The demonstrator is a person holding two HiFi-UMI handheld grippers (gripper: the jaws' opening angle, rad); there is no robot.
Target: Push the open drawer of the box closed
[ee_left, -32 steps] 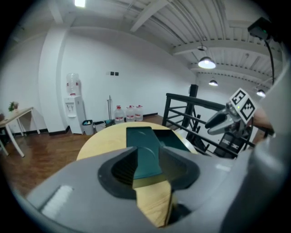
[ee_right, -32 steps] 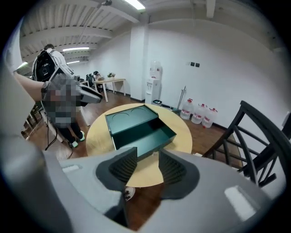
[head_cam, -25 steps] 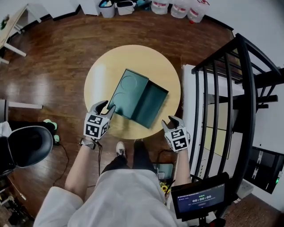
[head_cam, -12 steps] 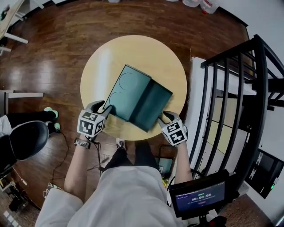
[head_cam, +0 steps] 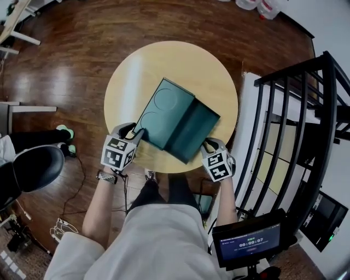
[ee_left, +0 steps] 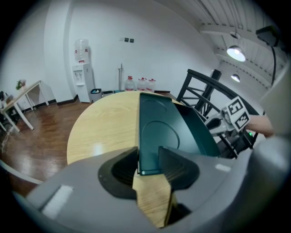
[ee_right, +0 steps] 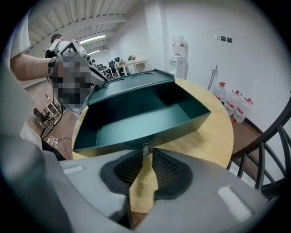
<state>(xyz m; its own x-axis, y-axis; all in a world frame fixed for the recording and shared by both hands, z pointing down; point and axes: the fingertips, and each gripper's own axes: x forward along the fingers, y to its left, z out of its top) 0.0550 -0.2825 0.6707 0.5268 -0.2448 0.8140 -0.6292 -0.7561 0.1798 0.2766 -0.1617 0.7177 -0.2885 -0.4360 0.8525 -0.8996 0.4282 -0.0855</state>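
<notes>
A dark green box (head_cam: 167,112) lies on the round yellow table (head_cam: 164,60), its empty drawer (head_cam: 194,128) pulled out toward the lower right. My left gripper (head_cam: 133,133) is at the box's near left corner. In the left gripper view that corner (ee_left: 149,157) sits between the closing jaws, both pads touching it. My right gripper (head_cam: 212,143) is at the drawer's front wall. The right gripper view shows the drawer (ee_right: 136,118) open, and its small metal knob (ee_right: 146,148) pinched between the closing jaws of the right gripper (ee_right: 146,152).
A black metal railing (head_cam: 295,120) runs close along the table's right side. A black chair (head_cam: 33,175) stands at the left and a small screen (head_cam: 249,243) at the lower right. Water bottles (head_cam: 257,6) stand on the wooden floor beyond the table.
My right gripper has moved from the table's near edge up to the drawer's front, and its jaws have narrowed round the knob. The left gripper stays at the box's corner.
</notes>
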